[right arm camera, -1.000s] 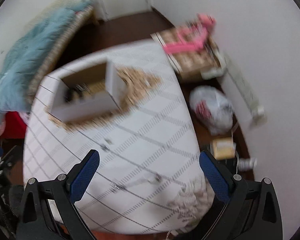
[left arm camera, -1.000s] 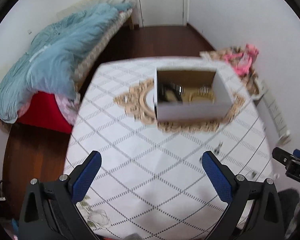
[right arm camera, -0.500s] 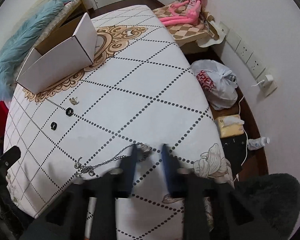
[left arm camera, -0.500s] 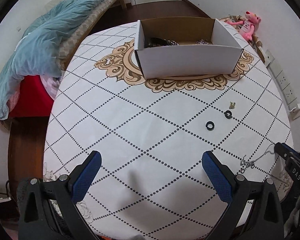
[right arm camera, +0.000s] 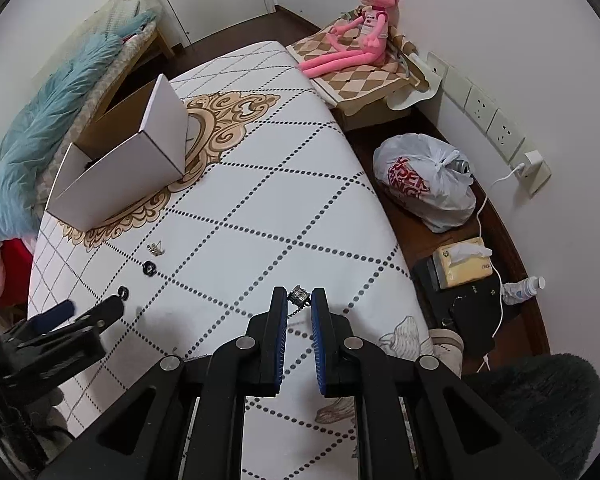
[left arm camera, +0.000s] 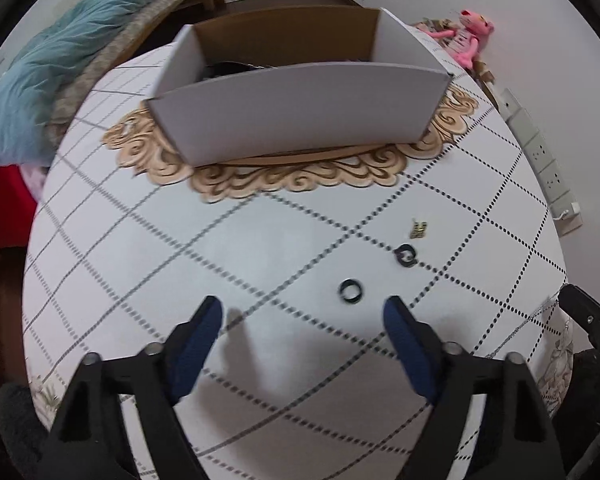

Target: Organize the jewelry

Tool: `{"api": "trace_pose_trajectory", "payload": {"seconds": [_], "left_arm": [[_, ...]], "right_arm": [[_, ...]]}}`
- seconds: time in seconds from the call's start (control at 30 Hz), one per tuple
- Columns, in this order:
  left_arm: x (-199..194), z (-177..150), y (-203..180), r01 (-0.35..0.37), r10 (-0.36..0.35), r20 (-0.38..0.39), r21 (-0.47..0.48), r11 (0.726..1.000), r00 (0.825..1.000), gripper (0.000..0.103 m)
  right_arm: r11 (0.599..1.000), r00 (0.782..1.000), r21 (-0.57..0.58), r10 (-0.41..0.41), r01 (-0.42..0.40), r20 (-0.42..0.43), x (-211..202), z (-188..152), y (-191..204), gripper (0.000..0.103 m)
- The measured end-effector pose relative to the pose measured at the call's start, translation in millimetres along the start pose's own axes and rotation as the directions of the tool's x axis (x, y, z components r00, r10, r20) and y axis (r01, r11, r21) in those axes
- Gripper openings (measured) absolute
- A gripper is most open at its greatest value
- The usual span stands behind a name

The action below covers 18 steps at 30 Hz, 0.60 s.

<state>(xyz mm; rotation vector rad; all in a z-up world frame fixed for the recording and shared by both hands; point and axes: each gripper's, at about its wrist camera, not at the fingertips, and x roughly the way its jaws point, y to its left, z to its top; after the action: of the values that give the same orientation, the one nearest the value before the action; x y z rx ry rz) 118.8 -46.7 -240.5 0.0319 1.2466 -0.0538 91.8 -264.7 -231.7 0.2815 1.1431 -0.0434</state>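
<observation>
While the right gripper (right arm camera: 299, 300) pinched the pendant end of a thin silver chain necklace (right arm camera: 299, 295) between nearly closed fingers near the patterned tablecloth's (right arm camera: 268, 184) front edge, the left gripper (left arm camera: 302, 316) hung wide open and empty just short of a small black ring (left arm camera: 351, 291); the pickup step appeared under way, with a lift toward the white cardboard box (left arm camera: 300, 112) likely next
</observation>
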Motion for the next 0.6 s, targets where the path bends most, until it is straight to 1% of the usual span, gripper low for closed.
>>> {"api": "trace_pose_trajectory", "payload": {"seconds": [0.03,0.1,0.13,0.2,0.23,0.27,0.3,0.43,0.6], "left_arm": [[1,1,-3,0.002,-0.002,0.003,0.008,1.000,1.000,0.071],[4,2,-10,0.003,-0.003,0.008,0.030,1.000,1.000,0.056],[4,2,-12,0.011,-0.012,0.015,0.037,0.999,1.000,0.052],[2,5,-15,0.029,-0.031,0.031,0.053,0.998,0.999,0.033],[2,6,-17,0.031,-0.033,0.034,0.058,0.998,0.999,0.027],[2,6,-18,0.033,-0.036,0.037,0.066,0.997,0.999,0.016],[2,7,-19,0.039,-0.042,0.035,0.068,0.997,0.999,0.011],[-2,8,-18,0.072,-0.075,0.042,0.060,0.996,0.996,0.010],[-23,7,-10,0.104,-0.106,0.069,0.043,0.994,0.992,0.010]], "right_arm": [[1.000,1.000,0.003,0.000,0.000,0.000,0,1,-1,0.012],[1.000,1.000,0.009,-0.002,0.002,-0.003,1,3,-3,0.012],[1.000,1.000,0.011,-0.003,0.003,-0.005,1,3,-4,0.012],[1.000,1.000,0.013,-0.004,0.004,-0.006,2,4,-5,0.012],[1.000,1.000,0.013,-0.004,0.004,-0.006,2,4,-6,0.012],[1.000,1.000,0.014,-0.004,0.004,-0.007,2,4,-6,0.012],[1.000,1.000,0.014,-0.004,0.004,-0.007,2,5,-6,0.012],[1.000,1.000,0.015,0.013,-0.013,-0.001,-1,6,-4,0.012],[0.998,0.998,-0.007,0.063,-0.063,0.029,-21,14,9,0.012]]}}
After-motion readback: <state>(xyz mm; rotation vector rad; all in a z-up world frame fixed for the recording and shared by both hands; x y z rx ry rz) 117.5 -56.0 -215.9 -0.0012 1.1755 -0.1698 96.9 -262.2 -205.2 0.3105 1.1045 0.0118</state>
